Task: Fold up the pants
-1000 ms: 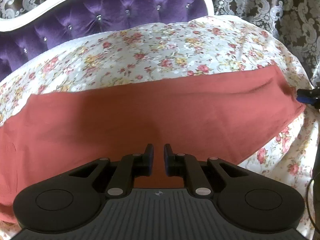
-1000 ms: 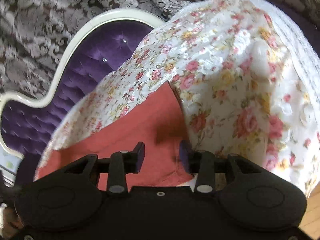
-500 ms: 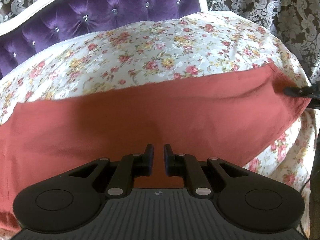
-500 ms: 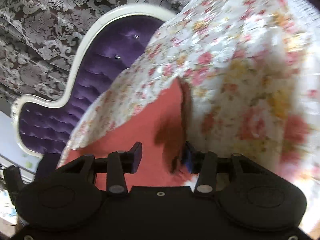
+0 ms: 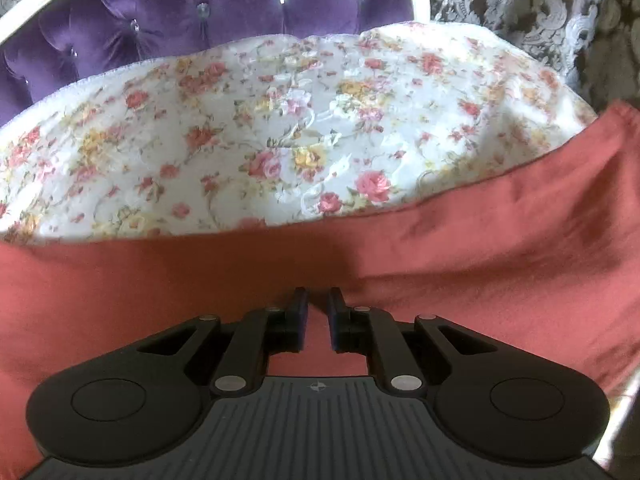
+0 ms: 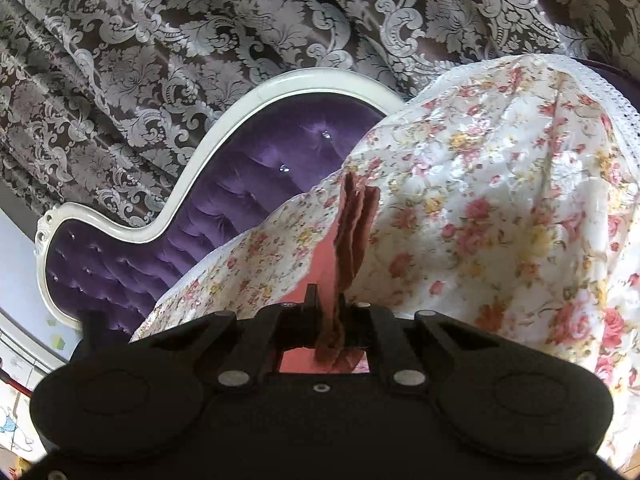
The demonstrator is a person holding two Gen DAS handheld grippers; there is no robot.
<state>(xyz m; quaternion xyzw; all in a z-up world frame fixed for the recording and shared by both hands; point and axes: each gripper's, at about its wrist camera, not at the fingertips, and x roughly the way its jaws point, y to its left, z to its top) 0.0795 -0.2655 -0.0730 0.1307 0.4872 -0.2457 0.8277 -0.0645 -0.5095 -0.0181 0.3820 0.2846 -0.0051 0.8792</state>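
A pair of rust-red pants [image 5: 460, 264] lies spread across a floral bedspread [image 5: 280, 128] on a bed with a tufted purple headboard [image 5: 200, 12], one end lifted clear of the cover. The right gripper [image 6: 329, 308] has its jaws closing on a bunched edge of the pants [image 6: 354, 232], the cloth standing up in pleats between the fingers and trailing off toward the bed. The left gripper [image 5: 317, 320] hangs over the middle of the garment with its jaws nearly together; red cloth shows through the narrow gap, but whether any of it is pinched is hard to tell from this angle.

Judged from the pictures, the step in hand is lifting one end to carry it over the other. Doing it well likely means a firm hold on every layer of the bunch before pulling, keeping the raised edge level, and pinning the middle so the fold line runs straight and the bedspread is not dragged along.

No containers appear in either view; patterned curtains [image 6: 200, 60] fill the background.
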